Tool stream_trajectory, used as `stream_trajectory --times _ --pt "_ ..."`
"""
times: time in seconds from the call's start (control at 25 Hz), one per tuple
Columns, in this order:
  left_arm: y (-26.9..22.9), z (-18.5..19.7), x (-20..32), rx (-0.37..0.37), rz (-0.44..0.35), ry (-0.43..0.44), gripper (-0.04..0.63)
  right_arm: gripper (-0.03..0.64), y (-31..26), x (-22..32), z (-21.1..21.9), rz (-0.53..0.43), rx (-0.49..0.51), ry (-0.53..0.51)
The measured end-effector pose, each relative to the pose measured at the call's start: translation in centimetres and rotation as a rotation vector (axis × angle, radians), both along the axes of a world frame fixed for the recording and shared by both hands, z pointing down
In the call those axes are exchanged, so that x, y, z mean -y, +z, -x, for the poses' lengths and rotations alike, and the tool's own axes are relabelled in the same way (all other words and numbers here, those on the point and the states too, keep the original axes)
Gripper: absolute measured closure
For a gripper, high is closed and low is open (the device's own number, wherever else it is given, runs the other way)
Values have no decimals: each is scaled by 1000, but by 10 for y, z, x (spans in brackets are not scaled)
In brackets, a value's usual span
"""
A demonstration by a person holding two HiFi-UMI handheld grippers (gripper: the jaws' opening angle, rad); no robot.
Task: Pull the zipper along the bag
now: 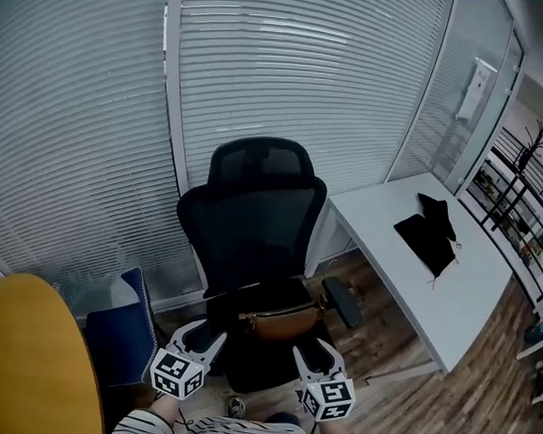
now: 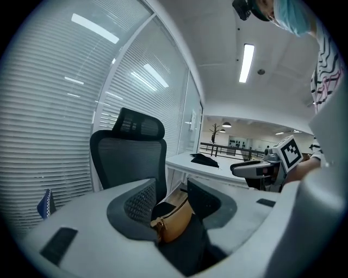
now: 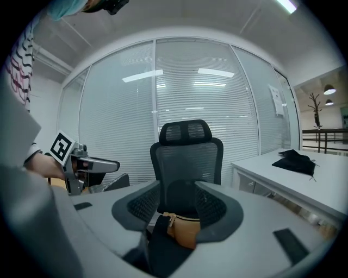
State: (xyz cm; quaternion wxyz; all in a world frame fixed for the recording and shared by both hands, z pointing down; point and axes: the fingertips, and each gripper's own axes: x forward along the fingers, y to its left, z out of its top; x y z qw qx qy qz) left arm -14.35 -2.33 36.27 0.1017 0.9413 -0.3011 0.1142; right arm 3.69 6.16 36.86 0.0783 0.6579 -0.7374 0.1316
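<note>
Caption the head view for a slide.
Left hand-held gripper and right hand-held gripper, both open, poised before a tan bag on a black chair beside a white desk.

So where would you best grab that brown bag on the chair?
Probably the bag's left end, by the metal fitting, from the front with the left gripper: it lies crosswise on the seat, that end nearest those open jaws. That leaves the right gripper free for the zipper pull, which isn't visible.
</note>
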Motion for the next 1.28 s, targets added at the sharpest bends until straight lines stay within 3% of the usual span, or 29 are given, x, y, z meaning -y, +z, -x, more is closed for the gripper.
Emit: stream_trajectory --times 0.28,0.52,0.96,1.28 --pt "43 -5 36 15 51 12 437 420 30 28 11 41 -84 -26" --pt "70 -10 59 6 91 -27 437 422 58 60 20 63 -128 -117" --pt "156 -19 60 -9 354 -176 437 422 124 78 28 162 -335 -390" --pt "208 -15 57 -31 451 -252 437 420 194 91 36 174 -522 -499"
